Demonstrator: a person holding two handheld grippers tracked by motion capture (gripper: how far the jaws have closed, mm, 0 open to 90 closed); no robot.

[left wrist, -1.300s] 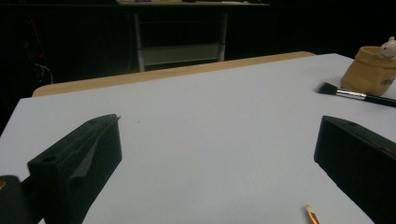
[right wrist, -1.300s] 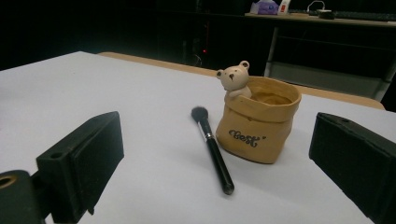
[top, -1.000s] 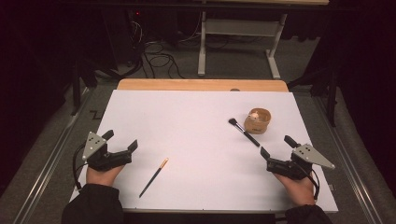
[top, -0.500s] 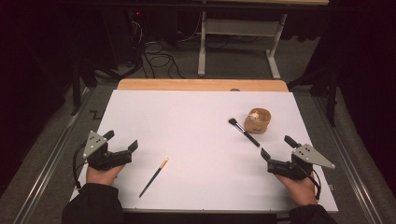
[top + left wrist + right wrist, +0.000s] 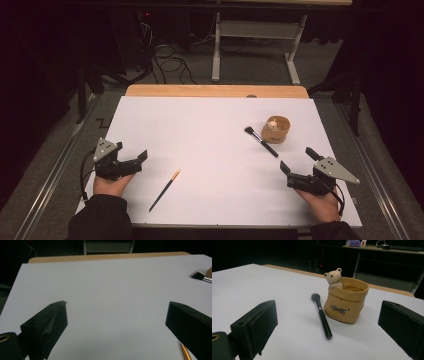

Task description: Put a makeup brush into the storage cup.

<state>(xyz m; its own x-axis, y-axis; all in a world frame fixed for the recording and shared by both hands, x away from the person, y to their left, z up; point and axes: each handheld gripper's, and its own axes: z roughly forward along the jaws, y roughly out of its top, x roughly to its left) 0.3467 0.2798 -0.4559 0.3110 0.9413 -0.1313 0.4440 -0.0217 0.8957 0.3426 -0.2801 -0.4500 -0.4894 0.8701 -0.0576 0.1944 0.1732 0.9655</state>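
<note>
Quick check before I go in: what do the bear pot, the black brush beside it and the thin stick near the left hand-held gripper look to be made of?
Bear pot: probably glazed ceramic, tan with a soft sheen, moulded like a folded sack with painted lettering. Black brush: glossy black handle, plastic or lacquered wood, a silvery metal-looking ferrule and dark soft bristles. Thin stick: dark slim shaft with a gold tip; too small to tell the material.

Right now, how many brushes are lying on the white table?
2. A black makeup brush lies beside the bear pot, ahead of the right gripper. A thin gold-tipped brush lies near the left gripper. None seems hidden.
</note>
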